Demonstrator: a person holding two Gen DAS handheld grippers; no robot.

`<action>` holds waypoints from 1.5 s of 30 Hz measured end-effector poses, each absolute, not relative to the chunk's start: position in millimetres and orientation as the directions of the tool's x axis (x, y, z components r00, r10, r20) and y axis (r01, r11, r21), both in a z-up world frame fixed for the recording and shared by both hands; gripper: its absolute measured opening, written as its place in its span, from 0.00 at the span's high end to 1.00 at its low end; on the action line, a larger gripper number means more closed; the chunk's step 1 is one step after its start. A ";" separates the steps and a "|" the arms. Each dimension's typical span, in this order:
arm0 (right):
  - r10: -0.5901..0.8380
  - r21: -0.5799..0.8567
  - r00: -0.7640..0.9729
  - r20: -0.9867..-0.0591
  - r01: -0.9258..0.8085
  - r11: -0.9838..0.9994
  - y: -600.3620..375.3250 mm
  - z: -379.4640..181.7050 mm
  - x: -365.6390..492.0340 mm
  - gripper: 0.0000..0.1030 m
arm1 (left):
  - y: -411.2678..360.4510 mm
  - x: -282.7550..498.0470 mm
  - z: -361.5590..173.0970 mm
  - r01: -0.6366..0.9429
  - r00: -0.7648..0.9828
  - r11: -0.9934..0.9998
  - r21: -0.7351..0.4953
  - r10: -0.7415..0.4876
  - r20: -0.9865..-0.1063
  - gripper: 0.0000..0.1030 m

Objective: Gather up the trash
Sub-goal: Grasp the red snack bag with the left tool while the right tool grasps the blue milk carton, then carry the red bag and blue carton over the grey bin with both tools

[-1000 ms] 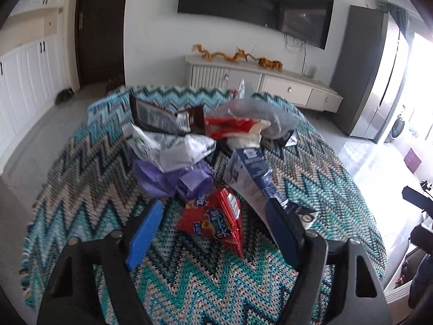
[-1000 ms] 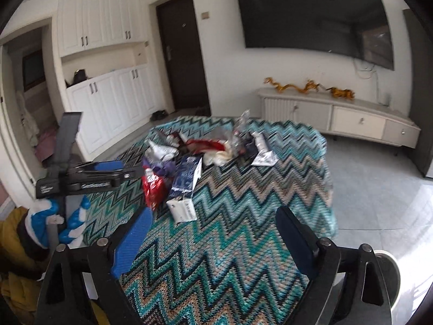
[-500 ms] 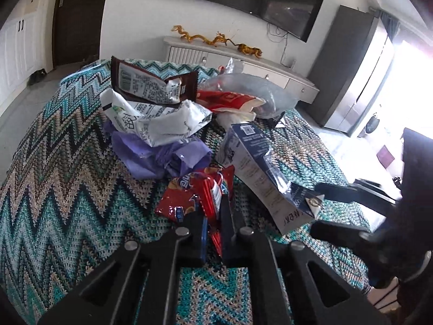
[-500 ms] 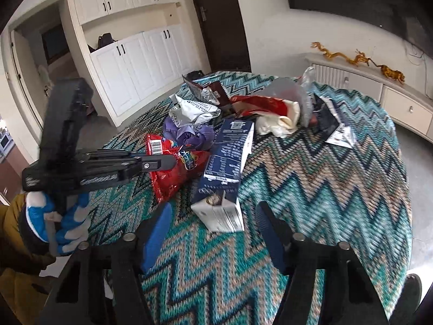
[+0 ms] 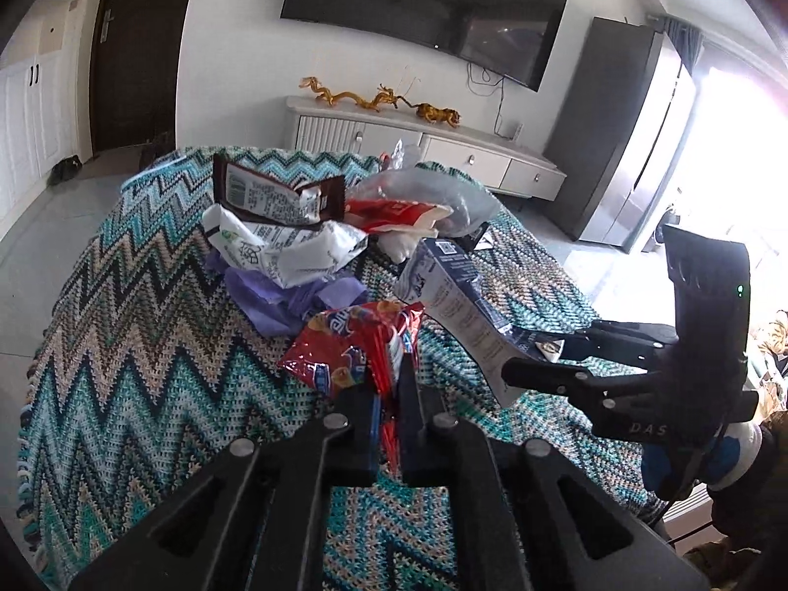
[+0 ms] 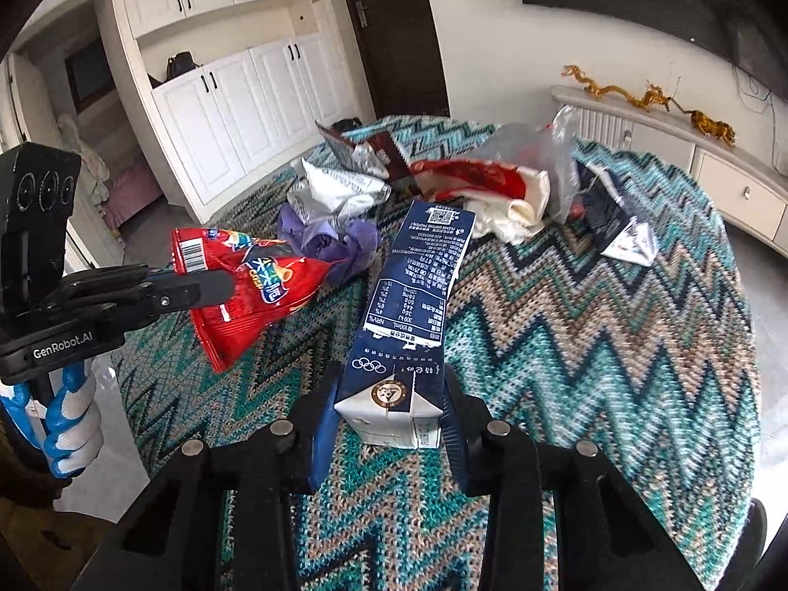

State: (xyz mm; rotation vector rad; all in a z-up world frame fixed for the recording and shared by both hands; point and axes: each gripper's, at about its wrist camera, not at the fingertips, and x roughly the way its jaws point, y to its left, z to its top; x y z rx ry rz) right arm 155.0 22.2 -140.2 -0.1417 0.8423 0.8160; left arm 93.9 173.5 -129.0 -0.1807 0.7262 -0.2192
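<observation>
Left gripper [image 5: 386, 406], jaws clamped on red snack bag [image 6: 246, 290], lifted just beside navy milk carton [image 6: 409, 305] on zigzag-covered desk [image 6: 591, 344]. Right gripper [image 6: 386, 423], jaws just closing, narrowed around carton's near end. Risk: smooth carton slipping free if pinched only at the end.

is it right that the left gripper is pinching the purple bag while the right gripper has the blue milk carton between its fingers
Not quite. The left gripper is pinching the red snack bag, not the purple bag, which lies untouched behind it, as the right wrist view shows. The blue milk carton is indeed between the right gripper's fingers.
</observation>
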 end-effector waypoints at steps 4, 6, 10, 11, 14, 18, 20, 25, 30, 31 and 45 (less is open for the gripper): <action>0.607 0.204 0.402 -0.686 -0.694 0.690 10.5 -126.1 147.1 0.67 | 167.3 86.4 -115.2 0.140 0.744 0.967 -0.215 -0.246 -0.621 0.95; 0.611 0.201 0.420 -0.671 -0.689 0.696 3.6 -119.6 142.1 0.67 | 163.3 84.6 -108.3 0.144 0.751 0.969 -0.201 -0.239 -0.615 0.95; 0.618 0.204 0.472 -0.628 -0.667 0.717 -13.2 -101.8 133.7 0.67 | 151.7 81.6 -90.1 0.166 0.767 0.971 -0.169 -0.235 -0.597 0.95; 0.618 0.203 0.492 -0.613 -0.659 0.725 -19.4 -96.2 132.0 0.67 | 147.8 82.5 -84.3 0.177 0.771 0.971 -0.160 -0.238 -0.591 0.95; 0.610 0.198 0.554 -0.567 -0.627 0.753 -41.1 -78.2 127.7 0.67 | 130.0 89.2 -67.4 0.225 0.777 0.966 -0.124 -0.255 -0.576 0.95; 0.572 0.204 0.641 -0.512 -0.556 0.806 -82.0 -56.9 125.3 0.67 | 94.1 107.6 -48.2 0.315 0.763 0.944 -0.098 -0.313 -0.566 0.95; 0.533 0.204 0.690 -0.489 -0.504 0.839 -111.2 -46.9 124.6 0.67 | 70.0 119.9 -39.9 0.364 0.747 0.927 -0.090 -0.348 -0.566 0.95; 0.403 0.216 0.784 -0.473 -0.340 0.915 -196.9 -39.6 120.1 0.67 | -10.7 154.9 -30.0 0.500 0.672 0.863 -0.075 -0.441 -0.594 0.95; 0.251 0.248 0.813 -0.526 -0.135 0.959 -288.8 -64.2 115.3 0.66 | -103.1 183.9 -39.2 0.617 0.573 0.784 -0.075 -0.512 -0.640 0.95; 0.223 0.254 0.809 -0.544 -0.095 0.963 -305.0 -73.0 115.1 0.66 | -123.6 188.3 -43.4 0.638 0.550 0.766 -0.077 -0.523 -0.651 0.95; 0.150 0.364 0.636 -0.757 0.221 0.905 -430.7 -233.9 142.3 0.66 | -332.9 264.8 -163.6 0.741 0.247 0.648 -0.177 -0.507 -0.826 0.95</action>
